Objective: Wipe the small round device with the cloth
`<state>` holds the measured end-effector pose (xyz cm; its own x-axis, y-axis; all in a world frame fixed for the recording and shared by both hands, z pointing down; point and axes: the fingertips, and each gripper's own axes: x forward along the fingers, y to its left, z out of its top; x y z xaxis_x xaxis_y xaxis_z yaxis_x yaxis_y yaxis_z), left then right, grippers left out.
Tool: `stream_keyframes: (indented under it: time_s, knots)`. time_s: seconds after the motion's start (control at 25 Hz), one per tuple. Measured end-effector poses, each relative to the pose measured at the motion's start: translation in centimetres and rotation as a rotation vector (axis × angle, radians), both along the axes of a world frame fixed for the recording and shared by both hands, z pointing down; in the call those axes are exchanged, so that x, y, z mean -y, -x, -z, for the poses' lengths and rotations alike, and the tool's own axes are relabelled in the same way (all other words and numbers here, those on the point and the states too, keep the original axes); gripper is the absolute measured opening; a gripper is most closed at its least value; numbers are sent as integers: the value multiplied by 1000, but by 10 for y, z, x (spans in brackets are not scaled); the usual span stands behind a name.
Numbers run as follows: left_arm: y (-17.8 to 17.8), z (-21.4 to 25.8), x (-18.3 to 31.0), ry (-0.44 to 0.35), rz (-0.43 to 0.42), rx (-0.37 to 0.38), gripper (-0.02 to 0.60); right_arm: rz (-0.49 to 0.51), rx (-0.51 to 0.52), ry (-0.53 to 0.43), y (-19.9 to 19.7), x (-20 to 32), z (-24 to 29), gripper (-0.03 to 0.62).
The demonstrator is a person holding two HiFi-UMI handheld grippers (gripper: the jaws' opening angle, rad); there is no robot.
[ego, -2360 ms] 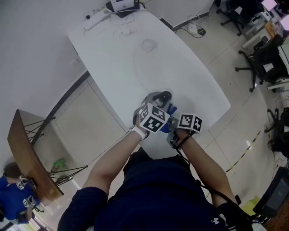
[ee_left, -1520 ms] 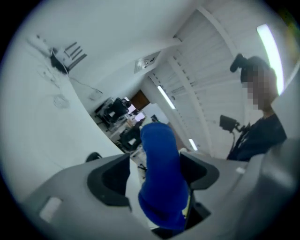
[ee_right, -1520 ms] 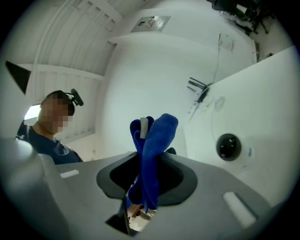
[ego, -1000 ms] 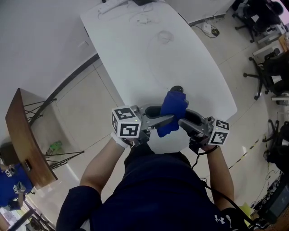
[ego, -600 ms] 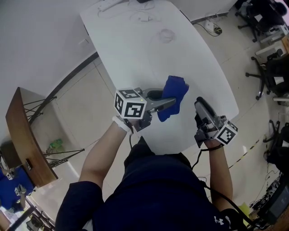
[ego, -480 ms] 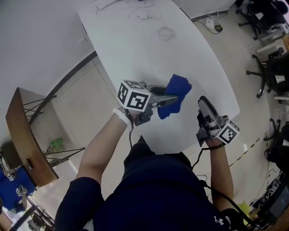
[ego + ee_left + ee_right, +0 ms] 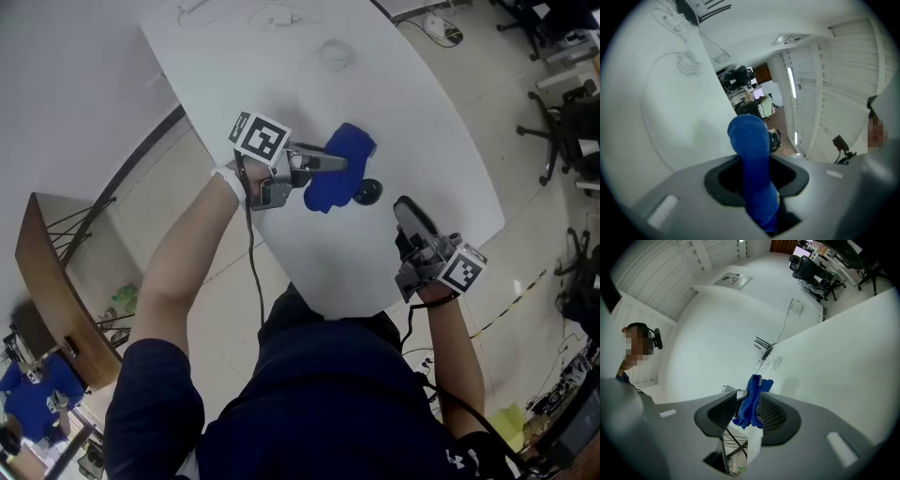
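A person at a white table (image 7: 394, 112) holds the left gripper (image 7: 330, 163) out over the tabletop, its jaws pinched on a folded blue cloth (image 7: 328, 187) that bulges out past the tips. The small round device (image 7: 367, 192), dark and knob-like, sits on the table at the cloth's lower edge. From above the two look to be touching, or close to it, though contact cannot be confirmed. The right gripper (image 7: 407, 208) waits nearer the person, apart from both the cloth and the device. Its jaws have just been closing and now stand partly apart with nothing held. The blue seen through their gap in the right gripper view is the cloth in the other gripper, farther off. Neither gripper has hold of the device, which rests free on the table. As for progress, the cloth is in hand and brought right up to the device, so the set-up appears complete. Whether any wiping has been done cannot be read from the device's surface here. What seems left is to rub the cloth over the device, perhaps with the right gripper steadying it, since a small loose object is likely to slide.
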<state>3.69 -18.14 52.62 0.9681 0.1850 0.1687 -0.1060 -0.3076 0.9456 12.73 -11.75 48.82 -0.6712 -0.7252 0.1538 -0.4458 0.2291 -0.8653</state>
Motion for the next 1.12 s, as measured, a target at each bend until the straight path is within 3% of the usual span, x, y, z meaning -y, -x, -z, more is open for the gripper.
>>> stream_keyframes:
  time_s: [0.12,0.24,0.32,0.48,0.6,0.76,0.84,0.92,1.0,1.12]
  knots:
    - [8,-27,8,22,60,62,141,2,15,15,-1,-1,-5,153]
    - [9,-55,1,18,55,153,141,1,20,29,-2,1,-8,150]
    - [10,-70,-6,-40,31,241,141,-2,17,35,-1,2,-10,149]
    - [2,-77,-17,-246,-33,388,141,-8,14,38,-1,0,-13,144]
    - [1,-69,-21,-306,-19,417,141,-11,34,39,1,-4,-12,143]
    - [3,-35,-26,-365,80,401,141,-13,32,21,1,-9,-6,141]
    - [4,-12,-30,-485,125,429,143,-13,42,13,1,-12,-3,140]
    - [4,8,-38,-668,156,480,143,-19,42,10,1,-16,-2,140]
    - [-3,15,-52,-911,142,544,143,-24,36,10,0,-20,-2,137]
    - [-21,13,-85,-1280,57,615,143,-27,27,15,-1,-27,-3,136]
